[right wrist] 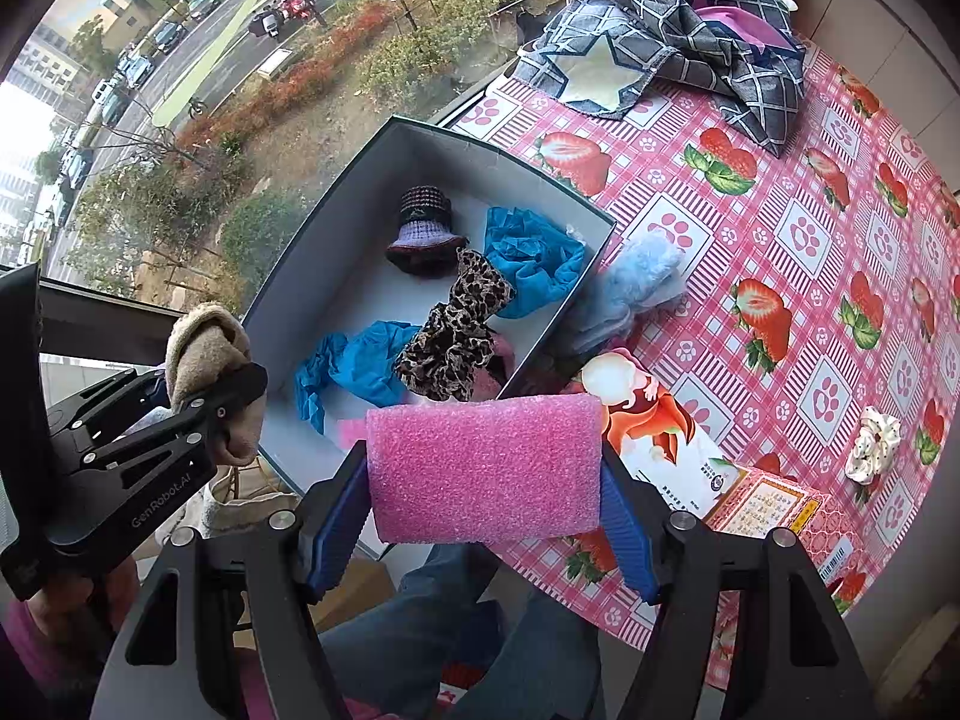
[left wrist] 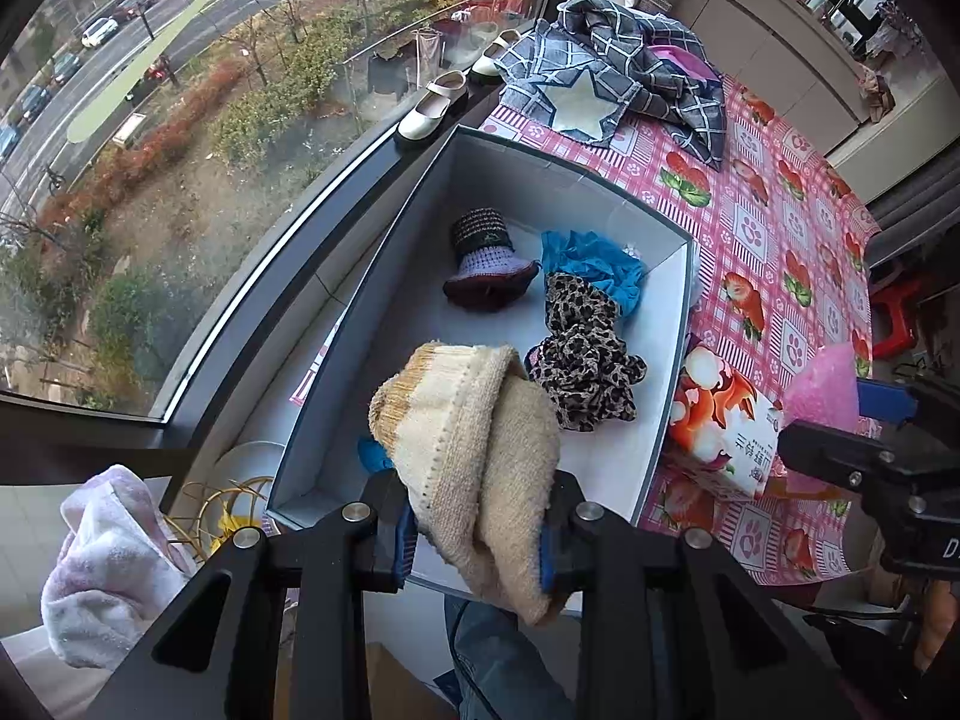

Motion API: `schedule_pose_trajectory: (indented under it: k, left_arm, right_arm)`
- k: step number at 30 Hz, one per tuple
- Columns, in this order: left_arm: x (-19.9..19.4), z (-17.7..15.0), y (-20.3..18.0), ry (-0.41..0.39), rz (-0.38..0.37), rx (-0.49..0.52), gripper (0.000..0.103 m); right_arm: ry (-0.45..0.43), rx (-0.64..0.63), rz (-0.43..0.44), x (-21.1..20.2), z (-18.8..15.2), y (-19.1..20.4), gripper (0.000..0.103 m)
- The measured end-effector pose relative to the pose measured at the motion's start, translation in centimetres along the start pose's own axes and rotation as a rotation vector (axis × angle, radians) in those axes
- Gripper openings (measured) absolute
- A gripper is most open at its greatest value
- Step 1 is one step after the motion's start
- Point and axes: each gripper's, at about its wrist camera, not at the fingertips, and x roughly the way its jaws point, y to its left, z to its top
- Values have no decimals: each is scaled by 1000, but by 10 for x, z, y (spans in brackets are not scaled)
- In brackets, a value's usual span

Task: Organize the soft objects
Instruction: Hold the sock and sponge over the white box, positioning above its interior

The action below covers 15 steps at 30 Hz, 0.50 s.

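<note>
My left gripper (left wrist: 477, 534) is shut on a beige knitted hat (left wrist: 474, 450) and holds it over the near end of a grey open box (left wrist: 672, 360). My right gripper (right wrist: 483, 516) is shut on a pink foam sheet (right wrist: 486, 468), held just right of the box's near corner (right wrist: 288, 468). In the box lie a purple knitted hat (right wrist: 423, 231), blue cloth (right wrist: 531, 258), a second blue cloth (right wrist: 354, 363) and a leopard scrunchie (right wrist: 456, 330). The left gripper with the beige hat shows at the left of the right wrist view (right wrist: 204, 384).
A strawberry-print tablecloth (right wrist: 798, 228) covers the table. On it lie a plaid garment (right wrist: 672, 36), a light blue fluffy item (right wrist: 636, 288), a printed carton (right wrist: 678, 450) and a white scrunchie (right wrist: 873, 444). White shoes (left wrist: 432, 108) stand on the window sill. A white-pink towel (left wrist: 102, 570) lies at lower left.
</note>
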Motion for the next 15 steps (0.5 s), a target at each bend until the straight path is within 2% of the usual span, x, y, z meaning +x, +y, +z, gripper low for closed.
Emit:
schedule_pose_trajectory:
  k: [15]
  left_arm:
    - [2, 2, -2, 3, 0, 4, 33]
  right_arm:
    - [1, -14, 0, 3, 10, 1, 71]
